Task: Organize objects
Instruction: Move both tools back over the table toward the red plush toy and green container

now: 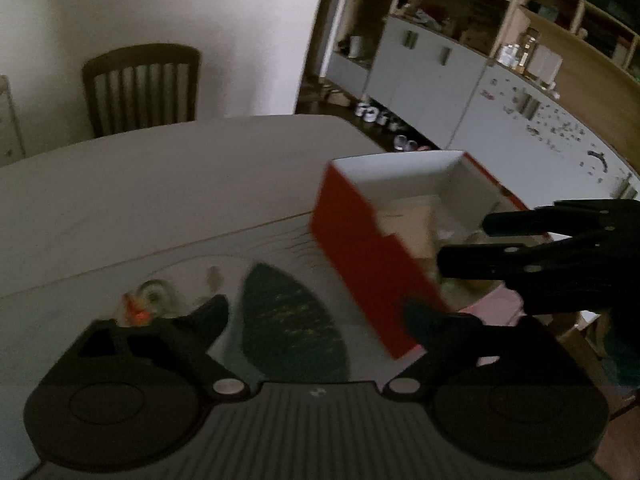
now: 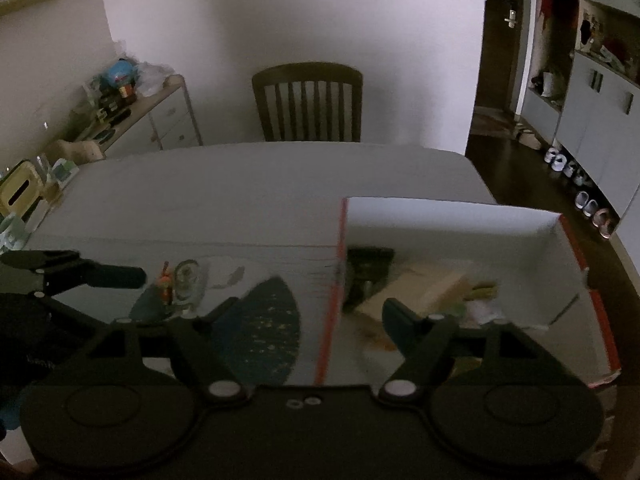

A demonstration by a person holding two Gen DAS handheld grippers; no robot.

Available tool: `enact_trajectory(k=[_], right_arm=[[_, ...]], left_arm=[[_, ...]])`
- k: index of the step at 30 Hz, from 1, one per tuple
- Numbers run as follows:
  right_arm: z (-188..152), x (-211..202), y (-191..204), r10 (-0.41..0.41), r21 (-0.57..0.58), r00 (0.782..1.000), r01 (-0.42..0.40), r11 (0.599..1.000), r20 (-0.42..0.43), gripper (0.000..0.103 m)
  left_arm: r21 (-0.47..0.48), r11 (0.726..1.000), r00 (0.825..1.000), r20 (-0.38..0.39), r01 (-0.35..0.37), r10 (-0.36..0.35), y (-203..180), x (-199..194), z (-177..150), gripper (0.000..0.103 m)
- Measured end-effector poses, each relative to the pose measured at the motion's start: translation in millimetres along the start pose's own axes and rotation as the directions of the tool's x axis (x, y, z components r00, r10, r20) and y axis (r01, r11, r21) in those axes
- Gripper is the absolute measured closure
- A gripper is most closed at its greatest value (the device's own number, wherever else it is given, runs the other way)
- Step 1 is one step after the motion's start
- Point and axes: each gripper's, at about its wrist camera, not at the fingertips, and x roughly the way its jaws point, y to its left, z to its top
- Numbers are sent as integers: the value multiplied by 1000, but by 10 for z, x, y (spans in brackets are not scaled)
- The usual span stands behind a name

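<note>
White tabletop (image 2: 240, 184) carries a red cardboard box (image 2: 460, 216), mouth up, long axis running away from both empty, spread grippers (image 1: 316, 312) (image 2: 308, 312).

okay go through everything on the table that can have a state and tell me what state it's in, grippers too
Red box: open-topped, upright, items inside.
Dark fan: spread open, flat on the table.
Small clear item with orange part: on the table, too blurred to tell more.
Left gripper: open, empty.
Right gripper: open, empty.

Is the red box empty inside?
No, the right wrist view shows the red box holding things on its floor, a dark object and a pale cardboard-like piece among them.
</note>
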Motion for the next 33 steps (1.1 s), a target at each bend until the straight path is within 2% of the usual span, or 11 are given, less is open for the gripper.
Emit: enact_trajectory(k=[6,9,16,24,28,33], right_arm=[[-53,189,284,8,-17,999,-9,1000,-32,26],[-94,299,442,5,-44,999,-7,999,-48,26],[-156,606,807,7,-120,995,-18,993,-96,26],[-85,947,964,-3,-130,989,-16,991,-146,26],[-46,1071,995,-1,-146,986,-24,989,-165,26],[-31,1250,1043,8,-159,981,-39,986,-195,26]], left_arm=[[-66,995,997,23,-71,72,478,-57,-132,1],[-100,987,991,16,-129,132,726,-40,-181,1],[-142,968,979,-23,-205,204,1180,127,-279,1],[-178,955,970,-87,-238,225,1452,461,-349,1],[-189,954,971,-91,-233,220,1497,573,-345,1],[-199,941,961,-96,-272,258,1583,673,-355,1]])
